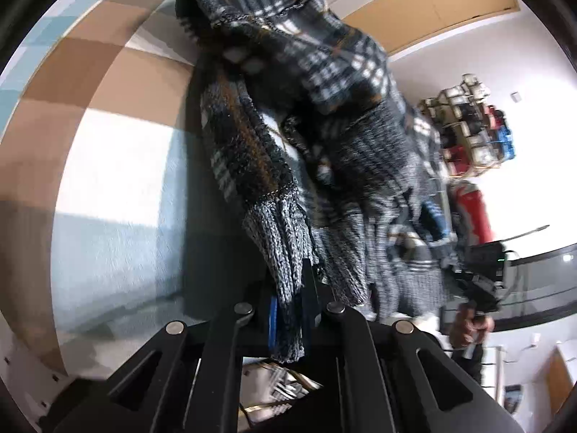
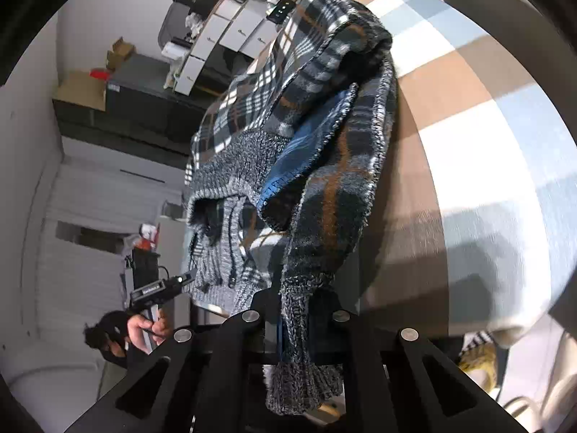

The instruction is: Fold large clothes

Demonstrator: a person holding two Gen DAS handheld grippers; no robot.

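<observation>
A plaid knit sweater point(image 1: 324, 83) in dark blue, white and brown hangs bunched in front of both cameras over a checked blanket point(image 1: 119, 166). My left gripper point(image 1: 292, 299) is shut on one of its grey ribbed cuffs point(image 1: 285, 252), which runs down between the fingers. In the right wrist view the same sweater point(image 2: 317, 126) drapes toward me. My right gripper point(image 2: 299, 299) is shut on another grey ribbed cuff point(image 2: 303, 371), whose end hangs below the jaws. A hand point(image 2: 144, 328) at the lower left grips the other tool's handle.
The brown, white and pale blue blanket point(image 2: 487, 144) covers a soft surface under the sweater. A shoe rack point(image 1: 468, 126) stands by the white wall. White drawer units point(image 2: 230, 32) and a dark cabinet point(image 2: 144, 101) with cardboard boxes line the far side.
</observation>
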